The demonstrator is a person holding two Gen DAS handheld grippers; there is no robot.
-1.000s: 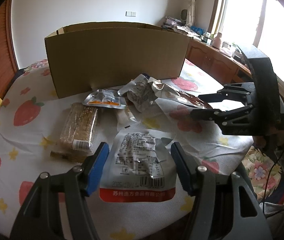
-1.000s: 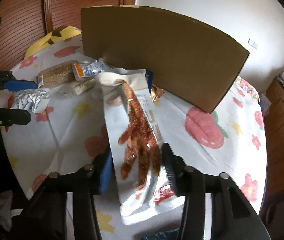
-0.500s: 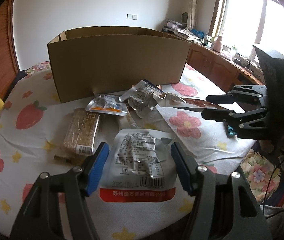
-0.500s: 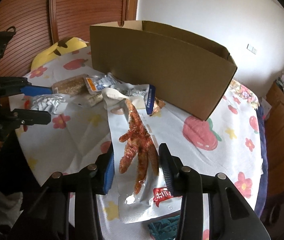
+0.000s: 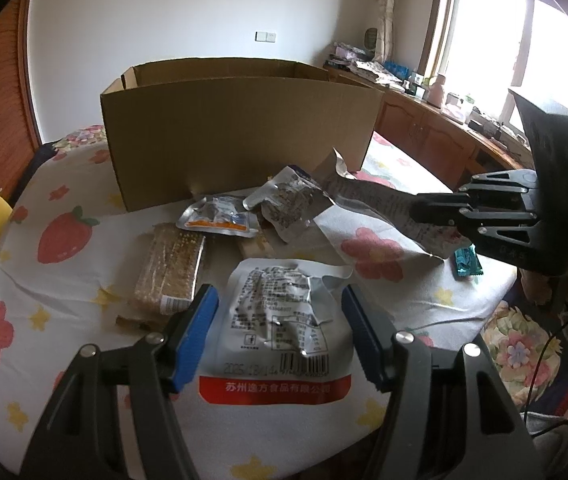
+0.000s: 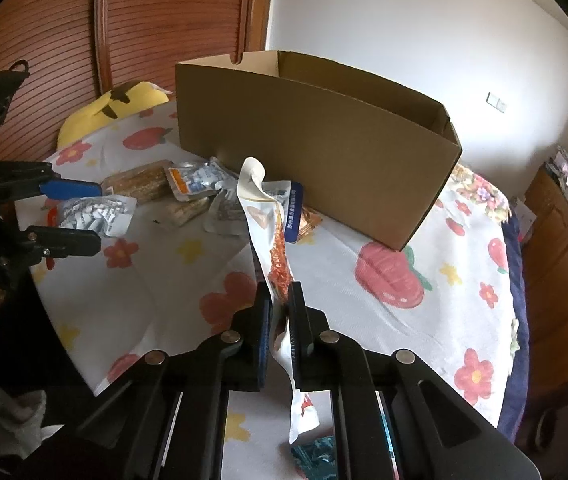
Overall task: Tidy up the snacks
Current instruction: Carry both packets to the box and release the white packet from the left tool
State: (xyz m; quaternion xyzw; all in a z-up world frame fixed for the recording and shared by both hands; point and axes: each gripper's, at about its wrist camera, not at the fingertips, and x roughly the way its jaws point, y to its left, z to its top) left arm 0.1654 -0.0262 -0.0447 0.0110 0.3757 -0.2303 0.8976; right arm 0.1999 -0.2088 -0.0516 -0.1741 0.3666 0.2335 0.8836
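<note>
My right gripper (image 6: 280, 300) is shut on a white chicken-foot snack pouch (image 6: 273, 236) and holds it lifted and folded above the table. It shows in the left wrist view (image 5: 418, 210) with the pouch (image 5: 372, 200). My left gripper (image 5: 277, 316) is open, its blue pads either side of a silver pouch with a red band (image 5: 279, 332) lying on the table. An open cardboard box (image 5: 239, 132) stands behind the snacks, also seen in the right wrist view (image 6: 324, 136). A grain bar (image 5: 169, 268), a small silver-orange packet (image 5: 217, 220) and a crumpled silver packet (image 5: 288, 204) lie before it.
The table wears a white cloth with strawberries and flowers (image 5: 63, 236). A teal wrapper (image 5: 467, 260) lies near the right edge. A yellow plush (image 6: 111, 112) sits at the far left. Wooden cabinets (image 5: 436, 140) line the window wall.
My right gripper closed on the chicken-foot pouch and raised it off the table; the pouch now hangs folded. Both views pulled back and up. The left gripper stayed open over the silver pouch.
</note>
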